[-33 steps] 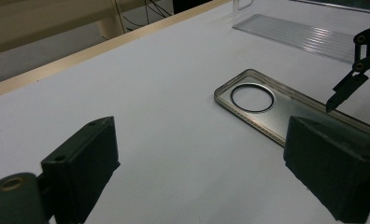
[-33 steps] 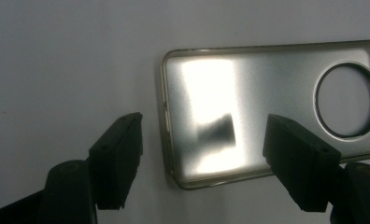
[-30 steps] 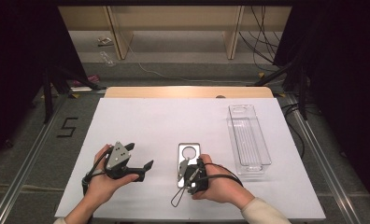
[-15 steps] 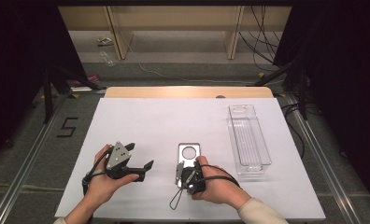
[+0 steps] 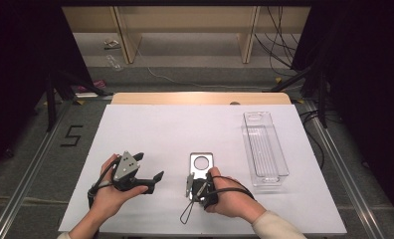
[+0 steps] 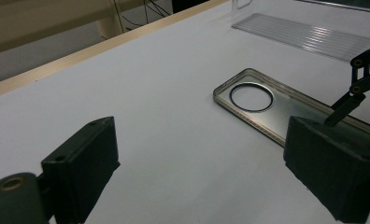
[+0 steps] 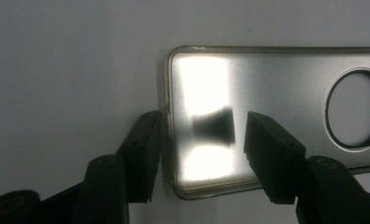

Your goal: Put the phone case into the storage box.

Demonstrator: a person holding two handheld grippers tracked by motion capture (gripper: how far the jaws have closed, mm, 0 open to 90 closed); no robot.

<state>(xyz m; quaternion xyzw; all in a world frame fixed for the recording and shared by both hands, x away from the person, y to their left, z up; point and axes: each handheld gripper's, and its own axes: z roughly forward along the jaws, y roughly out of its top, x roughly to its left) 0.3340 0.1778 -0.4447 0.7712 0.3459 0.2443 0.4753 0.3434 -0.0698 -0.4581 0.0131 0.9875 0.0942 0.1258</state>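
Note:
A silvery phone case (image 5: 201, 163) with a round hole lies flat on the white table (image 5: 160, 124). My right gripper (image 5: 190, 182) points down over its near short end. In the right gripper view the case (image 7: 276, 84) has one jaw just outside its short edge and the other over its shiny inside. The right gripper (image 7: 204, 135) has just been closing, and its pads do not clamp the case. My left gripper (image 5: 148, 166) is held left of the case, open and empty (image 6: 202, 140), facing the case (image 6: 267, 109).
A clear ribbed plastic tray (image 5: 264, 149) stands to the right of the case, lengthwise toward the far edge; its ribs (image 6: 304, 32) are in the left gripper view. A wooden strip (image 5: 200, 98) borders the table's far side. A cable loop (image 5: 186, 214) trails near the front edge.
The right gripper's jaws stand closer together over the case's near end than before. Both hands have stayed where they were.

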